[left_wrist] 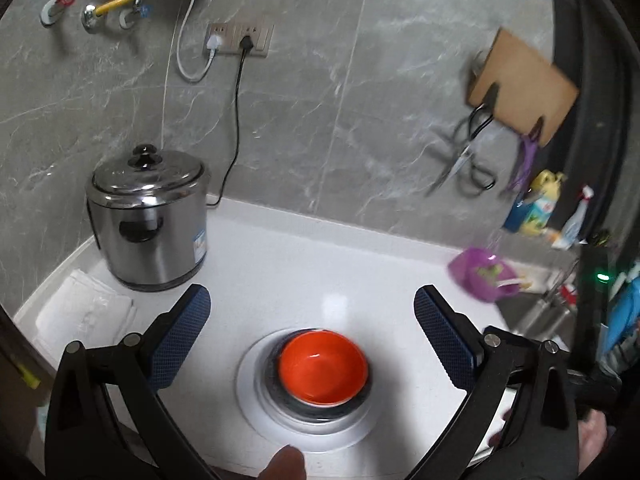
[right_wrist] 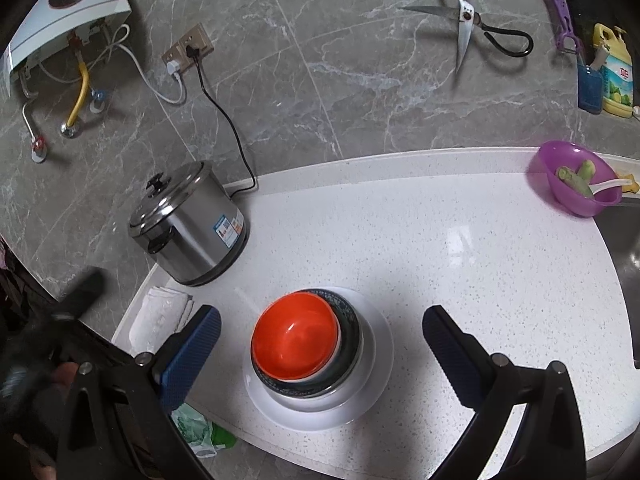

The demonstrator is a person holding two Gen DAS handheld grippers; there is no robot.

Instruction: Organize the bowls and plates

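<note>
An orange bowl (left_wrist: 323, 366) (right_wrist: 297, 341) sits nested on top of a dark patterned bowl (left_wrist: 316, 410) (right_wrist: 349, 328), and both rest on a white plate (left_wrist: 256, 396) (right_wrist: 378, 344) on the white counter. My left gripper (left_wrist: 312, 306) hangs open above and behind the stack, nothing between its blue-padded fingers. My right gripper (right_wrist: 322, 326) is open too, its fingers standing wide on either side of the stack without touching it.
A steel cooker (left_wrist: 147, 216) (right_wrist: 188, 226) stands at the back left with a folded white cloth (left_wrist: 86, 314) (right_wrist: 158, 312) beside it. A purple bowl with scraps (left_wrist: 482, 278) (right_wrist: 574, 178) sits at the right by the sink (right_wrist: 626, 240). Scissors (right_wrist: 466, 26) hang on the wall.
</note>
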